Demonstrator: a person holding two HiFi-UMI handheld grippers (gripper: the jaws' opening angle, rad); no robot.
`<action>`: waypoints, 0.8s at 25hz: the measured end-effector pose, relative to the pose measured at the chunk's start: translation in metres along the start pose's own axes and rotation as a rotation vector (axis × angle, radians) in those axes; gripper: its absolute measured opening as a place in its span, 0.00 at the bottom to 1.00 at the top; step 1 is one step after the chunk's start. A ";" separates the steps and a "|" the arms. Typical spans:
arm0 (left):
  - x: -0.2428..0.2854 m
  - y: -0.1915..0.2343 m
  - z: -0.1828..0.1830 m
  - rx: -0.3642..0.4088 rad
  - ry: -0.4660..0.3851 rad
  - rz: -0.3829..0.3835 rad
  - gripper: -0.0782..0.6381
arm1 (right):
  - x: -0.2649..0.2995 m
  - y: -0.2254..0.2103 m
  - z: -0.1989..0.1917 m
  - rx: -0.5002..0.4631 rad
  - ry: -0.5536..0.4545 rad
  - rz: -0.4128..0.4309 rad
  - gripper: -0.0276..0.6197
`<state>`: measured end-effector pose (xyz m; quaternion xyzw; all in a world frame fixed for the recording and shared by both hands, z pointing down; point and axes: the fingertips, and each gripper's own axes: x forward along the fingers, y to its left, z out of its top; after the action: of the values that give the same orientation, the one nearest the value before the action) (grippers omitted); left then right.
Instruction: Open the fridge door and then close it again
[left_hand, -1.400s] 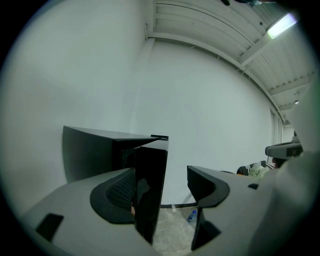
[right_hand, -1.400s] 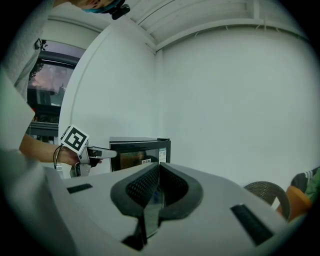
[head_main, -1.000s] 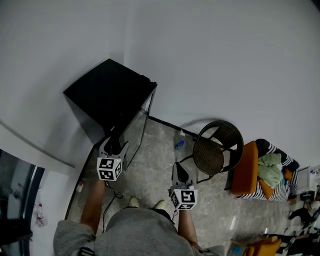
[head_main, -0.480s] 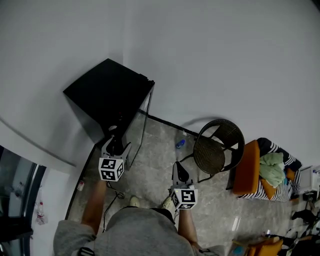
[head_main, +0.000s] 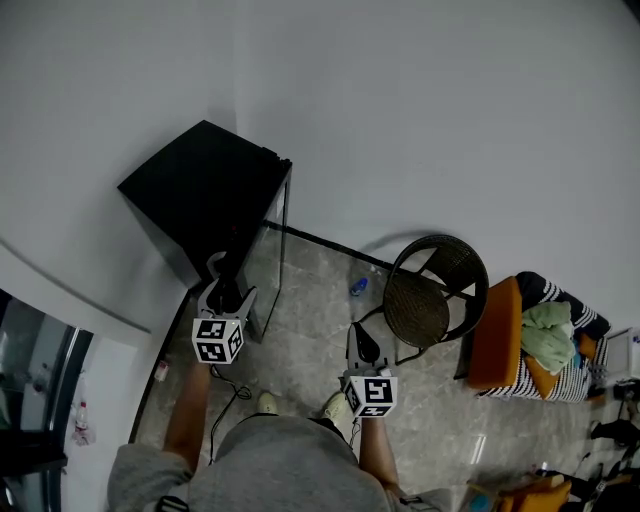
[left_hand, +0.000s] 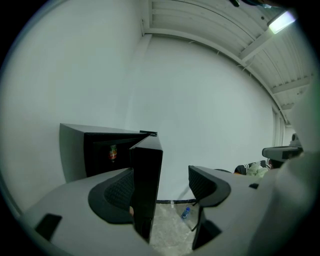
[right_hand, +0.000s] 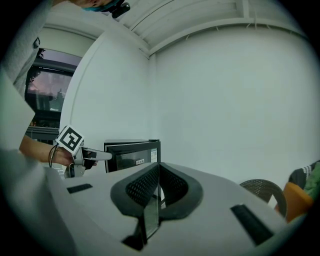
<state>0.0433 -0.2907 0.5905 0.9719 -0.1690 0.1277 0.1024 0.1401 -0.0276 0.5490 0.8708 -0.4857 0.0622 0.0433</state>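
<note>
Your left gripper (left_hand: 162, 186) has just been spreading its jaws and now stands released at its widest. The free edge of the fridge door (left_hand: 147, 165) is between them. It lies close against the left pad (left_hand: 117, 192) and clear of the right pad (left_hand: 202, 182), so nothing pinches it. Your right gripper (right_hand: 157, 187) is clenched on nothing and hangs at about 6 o'clock in the head view, well apart from the door.

Compared with a second ago, the door looks a little narrower in the head view. The camera has shifted too, so I cannot tell which way the door swung. It is open now: past it you can see into the dark cabinet, with a small can or bottle (left_hand: 113, 152) on a shelf. I judge that the opening half is done and the closing half is still yours to do. With the jaws loose, a push on the door's edge would serve better than a new grasp.

There is no raised surface here. The black fridge (head_main: 205, 185) stands on the grey tiled floor (head_main: 310, 320) at about 10 o'clock in the head view, in the corner of the white wall (head_main: 420, 120). A cable (head_main: 225, 390) trails across the floor at 7 o'clock. A blue bottle (head_main: 358, 287) lies near the centre, and a round woven chair (head_main: 435, 290) sits at 3 o'clock. Beyond the chair are striped bedding and an orange cushion (head_main: 490, 345).
</note>
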 end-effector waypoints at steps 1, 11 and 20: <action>0.000 -0.004 0.000 -0.001 0.000 0.006 0.57 | -0.001 -0.005 -0.002 -0.002 0.001 0.004 0.08; 0.003 -0.040 -0.004 -0.027 0.004 0.060 0.57 | -0.011 -0.048 -0.001 0.008 -0.004 0.034 0.08; 0.010 -0.071 -0.007 -0.031 0.011 0.088 0.57 | -0.021 -0.081 -0.007 0.013 -0.004 0.054 0.08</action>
<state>0.0759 -0.2260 0.5891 0.9612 -0.2130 0.1346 0.1126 0.1979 0.0340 0.5517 0.8578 -0.5087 0.0647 0.0352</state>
